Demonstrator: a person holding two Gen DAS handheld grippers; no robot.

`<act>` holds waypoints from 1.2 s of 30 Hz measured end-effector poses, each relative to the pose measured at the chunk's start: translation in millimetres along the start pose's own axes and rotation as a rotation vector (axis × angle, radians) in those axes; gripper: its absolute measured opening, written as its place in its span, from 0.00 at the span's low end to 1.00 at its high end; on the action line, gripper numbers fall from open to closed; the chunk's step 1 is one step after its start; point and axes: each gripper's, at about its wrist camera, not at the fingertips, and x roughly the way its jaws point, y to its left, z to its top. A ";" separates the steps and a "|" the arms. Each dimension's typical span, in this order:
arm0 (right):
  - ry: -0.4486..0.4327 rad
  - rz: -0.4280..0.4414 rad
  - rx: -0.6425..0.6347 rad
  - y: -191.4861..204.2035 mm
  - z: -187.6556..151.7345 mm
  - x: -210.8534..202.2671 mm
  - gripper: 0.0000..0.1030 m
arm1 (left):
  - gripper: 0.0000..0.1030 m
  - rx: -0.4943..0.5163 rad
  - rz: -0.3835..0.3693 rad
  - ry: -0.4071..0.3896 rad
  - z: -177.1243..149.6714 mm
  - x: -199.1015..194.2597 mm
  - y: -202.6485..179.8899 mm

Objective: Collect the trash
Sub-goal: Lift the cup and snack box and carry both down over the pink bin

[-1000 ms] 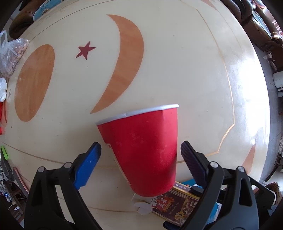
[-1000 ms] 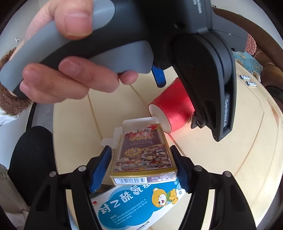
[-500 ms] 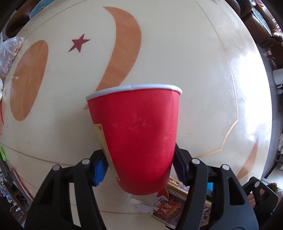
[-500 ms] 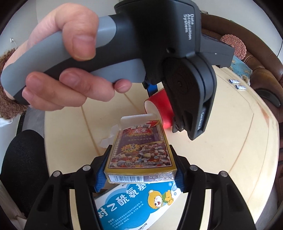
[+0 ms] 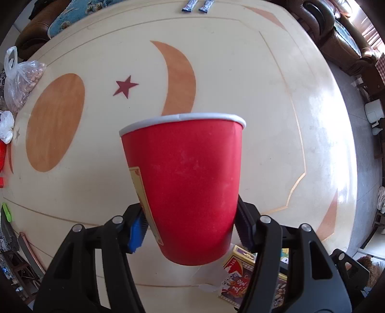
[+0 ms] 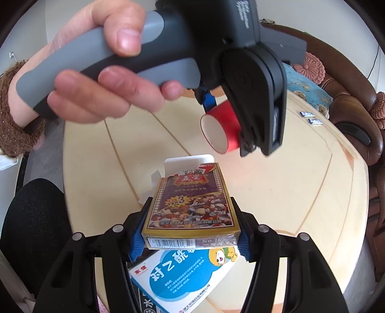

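My left gripper point(image 5: 190, 226) is shut on a red paper cup point(image 5: 190, 183) with a white rim, held clear above the cream table point(image 5: 276, 108). In the right wrist view the same cup point(image 6: 226, 127) hangs from that gripper, in a person's hand point(image 6: 101, 79). My right gripper point(image 6: 191, 237) is shut on a gold-edged card box point(image 6: 192, 204), its white flap open, lifted over a blue-and-white medicine box point(image 6: 182, 277). The card box point(image 5: 240, 281) also shows below the cup in the left wrist view.
Two small foil packets point(image 5: 198, 6) lie at the table's far edge. A plastic bag of nuts point(image 5: 20, 79) and red items sit at the left rim. Brown sofas point(image 5: 336, 36) surround the table. A person's dark-clad leg point(image 6: 31, 228) is at the near left.
The left jaws closed on the red cup and lifted it off the table. The right jaws closed on the card box and raised it slightly.
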 end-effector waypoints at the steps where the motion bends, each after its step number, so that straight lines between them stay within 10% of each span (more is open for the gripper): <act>1: 0.000 0.000 0.005 2.2 1.5 -0.4 0.57 | 0.59 -0.002 0.000 -0.016 -1.9 -8.0 1.3; 21: -0.022 -0.234 0.268 16.1 -24.2 -135.1 0.57 | 0.59 0.041 0.049 -0.247 -94.6 -130.4 -10.4; 36: -0.091 -0.336 0.364 76.0 -61.3 -207.1 0.57 | 0.59 0.119 0.019 -0.296 -218.3 -130.9 -44.0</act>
